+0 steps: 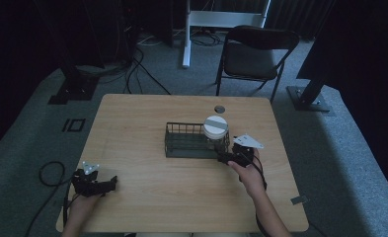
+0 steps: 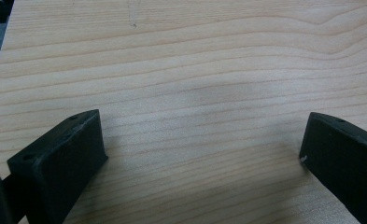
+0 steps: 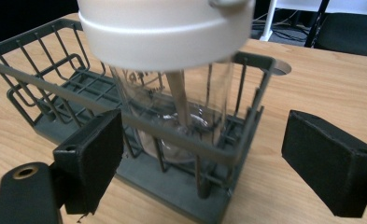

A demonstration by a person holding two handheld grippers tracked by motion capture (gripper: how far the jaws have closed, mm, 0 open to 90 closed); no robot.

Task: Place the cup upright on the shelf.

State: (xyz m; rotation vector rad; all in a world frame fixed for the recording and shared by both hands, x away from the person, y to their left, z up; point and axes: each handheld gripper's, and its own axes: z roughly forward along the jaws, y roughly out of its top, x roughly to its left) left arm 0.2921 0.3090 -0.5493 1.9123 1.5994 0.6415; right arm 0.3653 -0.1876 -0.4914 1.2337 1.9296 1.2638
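A dark wire basket [image 1: 184, 143] [image 3: 45, 70] sits at the middle of the wooden table [image 1: 147, 192]. In its right end stands a clear glass jar [image 3: 172, 107] with a white lid [image 1: 215, 126] [image 3: 162, 28]. My right gripper [image 1: 226, 158] [image 3: 202, 154] is open just in front of the basket's right end, its jaws wide apart and level with the jar, nothing between them. My left gripper [image 1: 113, 181] [image 2: 200, 149] rests open near the front left of the table, over bare wood.
A round cable hole [image 1: 219, 108] lies in the table behind the basket. A black folding chair [image 1: 253, 52] stands beyond the far edge. Cables trail on the grey carpet at the left [image 1: 51, 173]. Dark stands flank the table.
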